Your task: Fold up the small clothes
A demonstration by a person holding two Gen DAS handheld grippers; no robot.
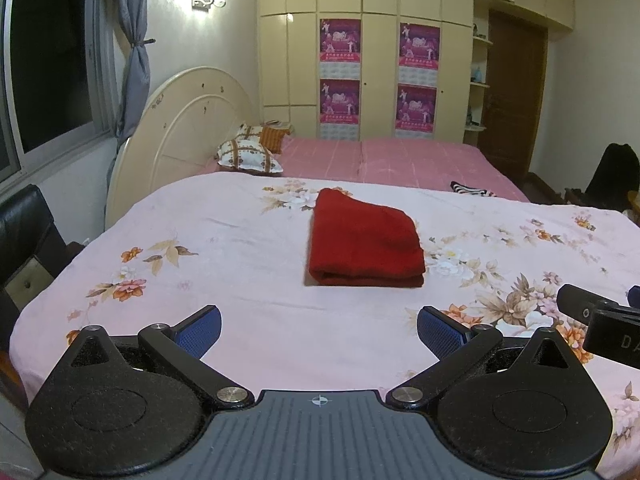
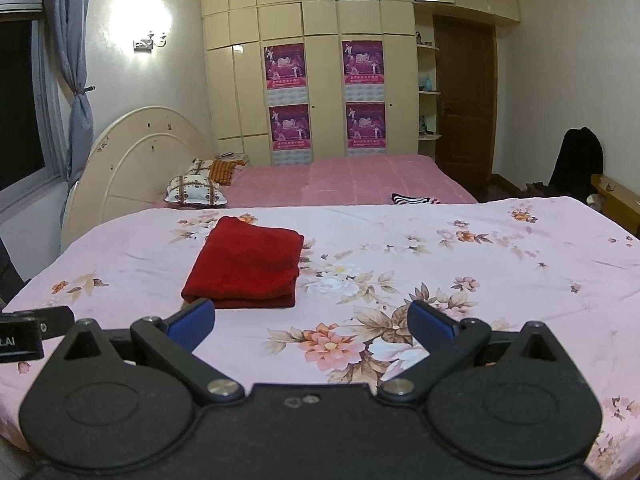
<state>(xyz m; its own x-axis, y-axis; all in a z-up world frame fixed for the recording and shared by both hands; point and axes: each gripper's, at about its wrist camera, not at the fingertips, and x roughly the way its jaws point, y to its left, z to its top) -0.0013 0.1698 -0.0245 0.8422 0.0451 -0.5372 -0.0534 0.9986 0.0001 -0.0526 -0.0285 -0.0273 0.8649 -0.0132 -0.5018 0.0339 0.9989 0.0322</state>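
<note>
A red garment (image 1: 366, 240) lies folded into a neat rectangle on the floral pink sheet (image 1: 224, 248), folded edge toward me. My left gripper (image 1: 319, 332) hangs open in front of it, nothing between its blue pads, a short way back from the cloth. In the right wrist view the same red garment (image 2: 246, 264) sits to the left of centre on the floral sheet (image 2: 460, 264). My right gripper (image 2: 310, 322) is open and empty, its left fingertip just short of the cloth's near edge.
A pink bed (image 1: 400, 160) with patterned pillows (image 1: 248, 156) stands behind the sheeted surface, with a striped item (image 1: 472, 190) on its near edge. A round cream headboard (image 1: 180, 132) sits at left, a dark chair (image 1: 24, 224) at far left, wardrobes and a door behind.
</note>
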